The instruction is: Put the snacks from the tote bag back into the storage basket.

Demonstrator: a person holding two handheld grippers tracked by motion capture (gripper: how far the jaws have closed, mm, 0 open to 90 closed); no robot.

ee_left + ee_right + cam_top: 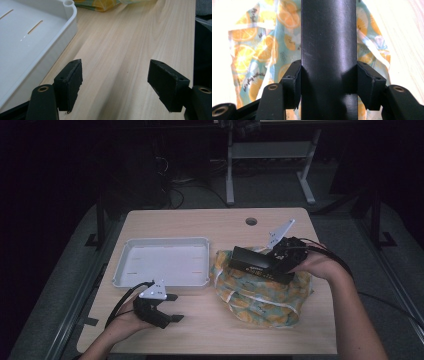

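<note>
Right gripper (272,261) is pinching a black box (260,265) across its narrow width, pads flat on both long sides, holding it above the orange-print cloth bag (260,295) on the right half of the desk (300,340). I judge the box rigid, smooth and a bit slick; it looks moderately heavy and long for a grip near one end, so it may droop or twist. I'd hold nearer its middle. The bag is soft and will shift. Left gripper (170,309) is spread, nothing between its pads, near the desk's front-left corner beside the white tray (160,282).
</note>
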